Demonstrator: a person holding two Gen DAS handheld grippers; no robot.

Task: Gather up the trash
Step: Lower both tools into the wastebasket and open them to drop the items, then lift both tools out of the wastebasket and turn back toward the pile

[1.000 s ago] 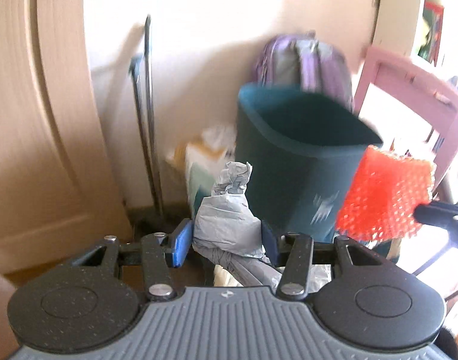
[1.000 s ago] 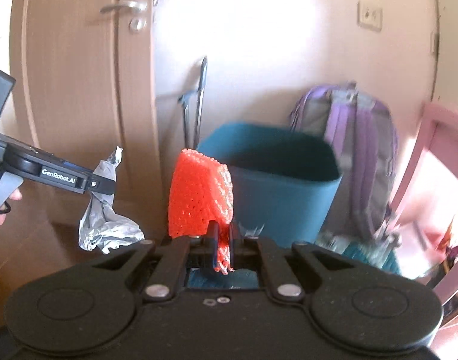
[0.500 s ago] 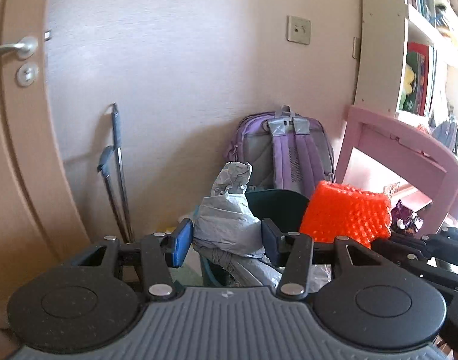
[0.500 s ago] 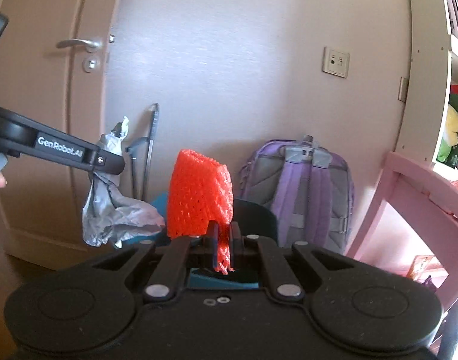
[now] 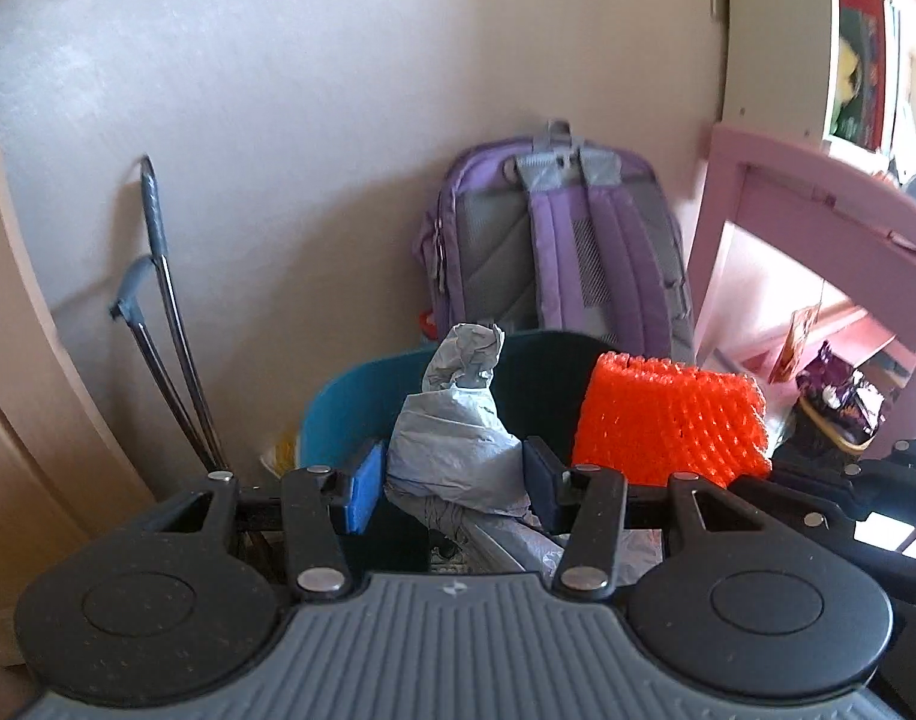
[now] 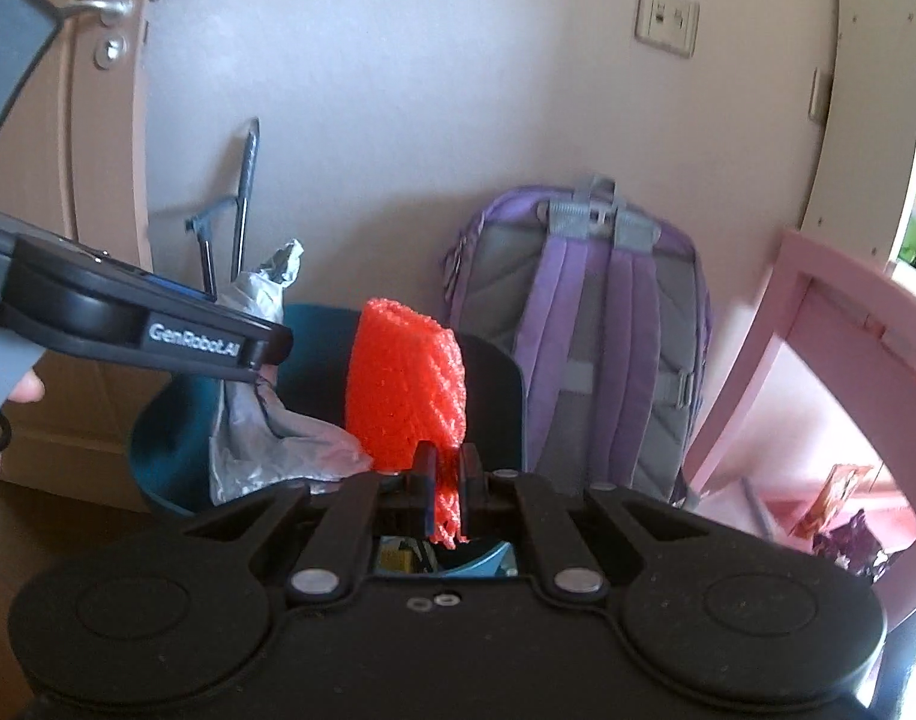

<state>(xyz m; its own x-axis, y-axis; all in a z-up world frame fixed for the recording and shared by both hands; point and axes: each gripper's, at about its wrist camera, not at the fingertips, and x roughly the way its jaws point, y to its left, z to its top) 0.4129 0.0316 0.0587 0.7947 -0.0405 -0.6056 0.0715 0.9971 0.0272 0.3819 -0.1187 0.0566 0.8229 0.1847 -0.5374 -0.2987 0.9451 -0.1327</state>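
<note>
Left claw [image 5: 452, 480] — jaws partly closed, set as wide as the bundle between them, the blue pads pressing both flanks of a crumpled grey plastic bag [image 5: 455, 450]. The bag's twisted neck rises above the pads; its loose tail hangs below them. In the right wrist view the same claw [image 6: 260, 360] enters from the left edge, and the grey bag [image 6: 266, 426] hangs from it over the near left rim of the teal trash bin [image 6: 170, 450].

Right claw [image 6: 443, 480] — jaws nearly shut, with only a thin gap filled by the lower edge of an orange foam net [image 6: 407, 390]. The net stands upright above the fingers, and a short frayed end shows below them. In the left wrist view the net [image 5: 667, 426] sits just right of the grey bag, both in front of the bin's dark opening [image 5: 541, 372].

Surroundings: the bin stands on the floor near the wall. A purple backpack [image 6: 583, 330] leans on the wall directly behind it, close to its far rim. Two metal handles [image 5: 170, 330] lean on the wall at the bin's left, beside a wooden door [image 6: 56, 180]. A pink furniture frame [image 5: 817, 210] stands at the right, past the backpack. Open space lies above the bin mouth, between the two claws and the backpack.
</note>
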